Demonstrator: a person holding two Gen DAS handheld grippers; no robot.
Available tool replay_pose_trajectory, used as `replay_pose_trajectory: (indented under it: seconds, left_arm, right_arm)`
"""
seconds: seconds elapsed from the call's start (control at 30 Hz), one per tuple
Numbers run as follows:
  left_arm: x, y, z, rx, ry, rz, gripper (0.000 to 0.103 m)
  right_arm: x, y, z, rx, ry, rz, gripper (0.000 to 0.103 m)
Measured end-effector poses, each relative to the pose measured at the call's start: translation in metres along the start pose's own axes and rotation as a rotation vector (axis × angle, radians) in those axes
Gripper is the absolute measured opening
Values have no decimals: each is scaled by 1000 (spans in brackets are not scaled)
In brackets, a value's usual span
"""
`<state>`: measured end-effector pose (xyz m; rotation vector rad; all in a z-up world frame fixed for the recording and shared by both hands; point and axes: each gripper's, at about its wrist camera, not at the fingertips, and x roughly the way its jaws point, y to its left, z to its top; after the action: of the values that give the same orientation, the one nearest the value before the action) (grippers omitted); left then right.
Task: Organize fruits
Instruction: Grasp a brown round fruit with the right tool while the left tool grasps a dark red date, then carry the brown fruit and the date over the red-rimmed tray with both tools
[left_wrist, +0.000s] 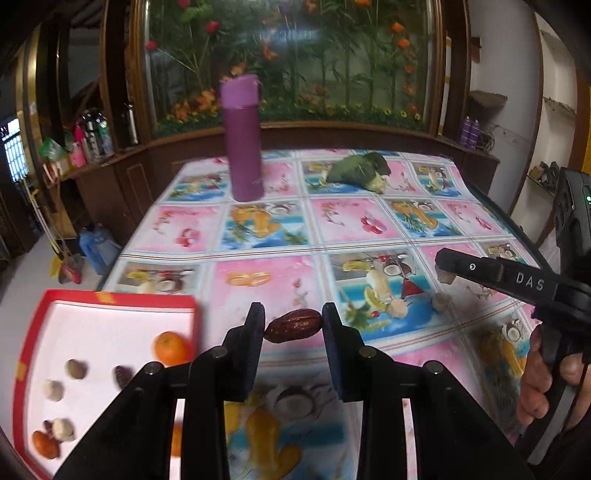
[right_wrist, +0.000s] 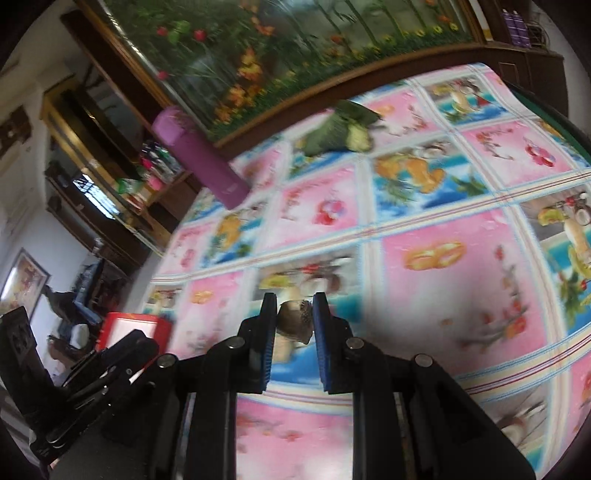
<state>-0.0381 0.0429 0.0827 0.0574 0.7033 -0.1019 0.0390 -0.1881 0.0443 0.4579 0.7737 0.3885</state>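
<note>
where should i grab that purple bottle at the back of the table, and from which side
Grip the purple bottle around its straight body, below the wider lid. It stands upright on the tablecloth, so come in level from the near side with the hand-held gripper fingers either side of it. The green leafy bundle lies apart to its right and probably won't interfere.

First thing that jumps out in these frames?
Both grippers are loaded: the left gripper has its jaws shut on a brown date, the right gripper on a small tan nut-like fruit. At lower left, a red box holds a mandarin; a purple flask stands behind.
</note>
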Motion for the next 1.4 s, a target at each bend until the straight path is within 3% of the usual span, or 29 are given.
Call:
replay_pose_trajectory:
  seconds: [0.27, 0.67, 1.07, 1.4]
  left_arm:
    - [-25, 14, -17, -33, -16, -24, 31]
    - [-46, 34, -40, -107, -21, -41, 31]
    - [-66, 62, -52, -141, -70, 71, 31]
    - [-74, 92, -58, -179, -89, 125, 31]
  right_arm:
    - [-15, 33, -34, -58, -85, 32, 22]
    - [-4, 30, -46, -51, -69, -3, 22]
    - [-2, 31, -51, -57, -63, -22, 22]
    - [1, 64, -64, -124, -44, 10, 22]
